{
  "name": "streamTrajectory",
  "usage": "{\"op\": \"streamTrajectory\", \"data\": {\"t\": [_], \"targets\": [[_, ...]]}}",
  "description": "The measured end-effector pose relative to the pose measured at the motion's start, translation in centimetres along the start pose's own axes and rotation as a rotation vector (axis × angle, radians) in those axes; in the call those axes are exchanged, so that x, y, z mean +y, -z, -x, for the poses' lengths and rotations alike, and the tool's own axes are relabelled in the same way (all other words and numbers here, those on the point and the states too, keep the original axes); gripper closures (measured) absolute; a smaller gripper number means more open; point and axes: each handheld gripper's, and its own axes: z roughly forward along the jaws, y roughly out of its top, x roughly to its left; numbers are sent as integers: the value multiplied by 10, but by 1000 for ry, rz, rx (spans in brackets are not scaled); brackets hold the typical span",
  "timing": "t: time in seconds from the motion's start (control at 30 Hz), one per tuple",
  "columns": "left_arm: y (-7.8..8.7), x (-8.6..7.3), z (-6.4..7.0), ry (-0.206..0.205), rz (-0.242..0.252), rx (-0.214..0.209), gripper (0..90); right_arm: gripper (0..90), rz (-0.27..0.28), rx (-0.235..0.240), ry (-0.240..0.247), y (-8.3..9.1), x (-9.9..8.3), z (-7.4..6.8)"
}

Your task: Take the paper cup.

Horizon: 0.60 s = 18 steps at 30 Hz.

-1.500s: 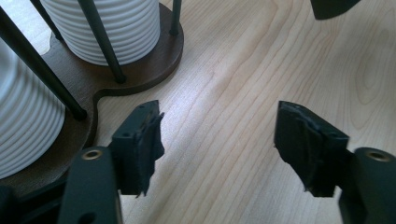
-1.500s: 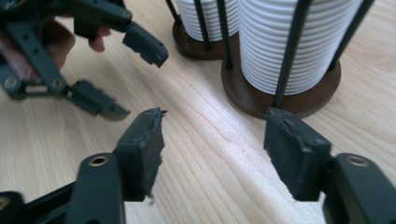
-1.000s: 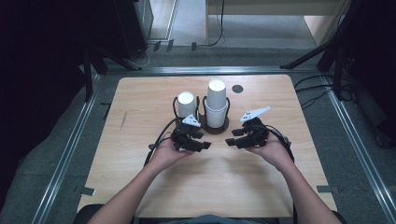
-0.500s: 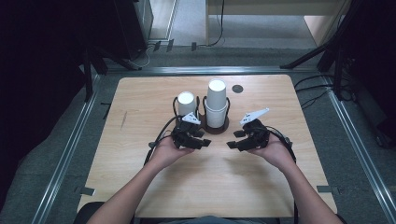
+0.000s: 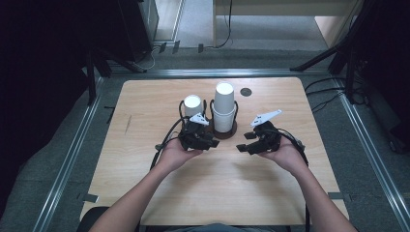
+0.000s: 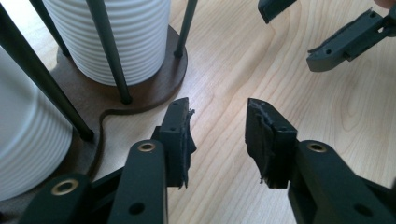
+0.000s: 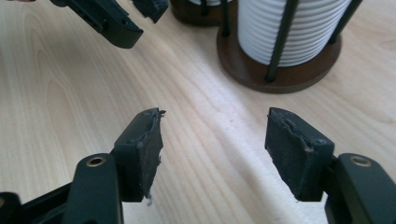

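Out at the desk's left edge, far from the cup holder, there is bare wood and plenty of room, with a faint dark mark on the board well left of the holder. Closer in, the short cup stack stands in the holder's left bay, thin black rods around it. The left gripper sits just in front of that bay, right at the holder's near rim, jaws set a moderate gap apart with nothing between them; in the left gripper view the dark wooden base lies just ahead and to the side of them. The tall cup stack rises in the holder's right bay, ribbed white sides behind the rods. A small dark disc lies on the desk behind and right of the holder. The right gripper hovers near the holder's front right, jaws spread wide and empty, a strip of clear wood between it and the base. Right of it, open desk runs to the edge.
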Motion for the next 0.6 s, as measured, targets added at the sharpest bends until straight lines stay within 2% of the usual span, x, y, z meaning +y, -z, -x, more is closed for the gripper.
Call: {"op": "streamTrajectory", "data": {"t": [0.13, 0.2, 0.33, 0.4, 0.53, 0.6], "targets": [[3, 5, 0, -1, 16, 13, 684, 353, 18, -12, -3, 6, 5, 2], [5, 7, 0, 11, 28, 20, 708, 345, 35, -11, -8, 10, 8, 4], [5, 14, 2, -2, 33, 25, 770, 322, 49, -33, -5, 20, 17, 8], [5, 21, 1, 5, 59, 19, 791, 306, 55, -35, -4, 24, 20, 10], [4, 28, -1, 9, 69, 15, 808, 302, 51, -52, -6, 30, 32, 16], [2, 32, -3, 24, 67, 14, 817, 302, 55, -53, -8, 32, 35, 18]]}}
